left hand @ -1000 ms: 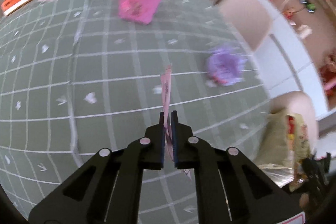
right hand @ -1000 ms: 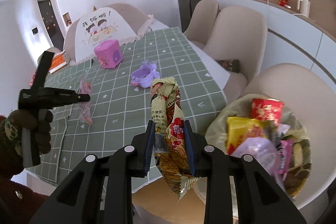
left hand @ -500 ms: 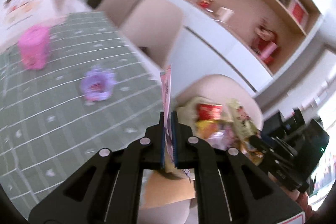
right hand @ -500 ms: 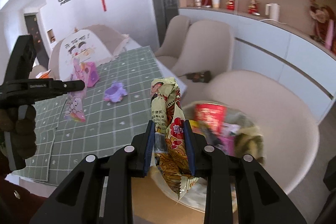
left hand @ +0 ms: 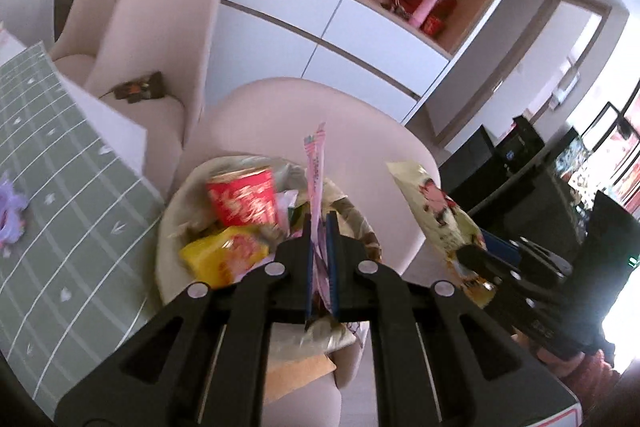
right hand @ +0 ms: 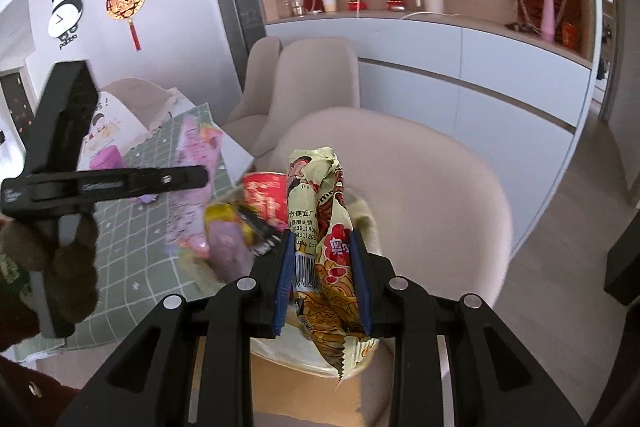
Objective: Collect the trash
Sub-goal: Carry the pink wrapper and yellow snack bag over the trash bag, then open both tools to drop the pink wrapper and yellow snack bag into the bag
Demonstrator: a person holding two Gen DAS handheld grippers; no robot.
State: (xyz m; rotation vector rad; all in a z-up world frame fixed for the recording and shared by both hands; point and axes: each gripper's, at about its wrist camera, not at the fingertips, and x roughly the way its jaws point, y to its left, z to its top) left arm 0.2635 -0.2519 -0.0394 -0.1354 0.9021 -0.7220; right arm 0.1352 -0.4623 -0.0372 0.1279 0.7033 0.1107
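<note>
My left gripper [left hand: 320, 223] is shut on a thin pink wrapper [left hand: 315, 163] that stands up between its pads. It hangs over a pale trash bag [left hand: 170, 215] on a beige chair [left hand: 320, 107]. The bag holds a red cup [left hand: 242, 197], a yellow packet [left hand: 224, 253] and other wrappers. My right gripper [right hand: 321, 239] is shut on a crumpled yellow noodle packet [right hand: 316, 187], just above the bag's near edge [right hand: 362, 215]. In the right wrist view the left gripper [right hand: 200, 179] reaches in from the left, the pink wrapper [right hand: 196, 187] blurred beneath it.
A table with a green checked cloth [left hand: 60, 227] lies left of the chair and bears a purple dish [left hand: 10, 215] and a pink container [right hand: 105, 159]. Two more beige chairs [left hand: 160, 39] stand behind, one with a dark object [left hand: 140, 89] on its seat. A white sideboard [right hand: 460, 67] runs along the wall.
Both grippers have swung right, from over the table to over the trash bag on the chair, each still gripping its wrapper. The left one has also rolled.
</note>
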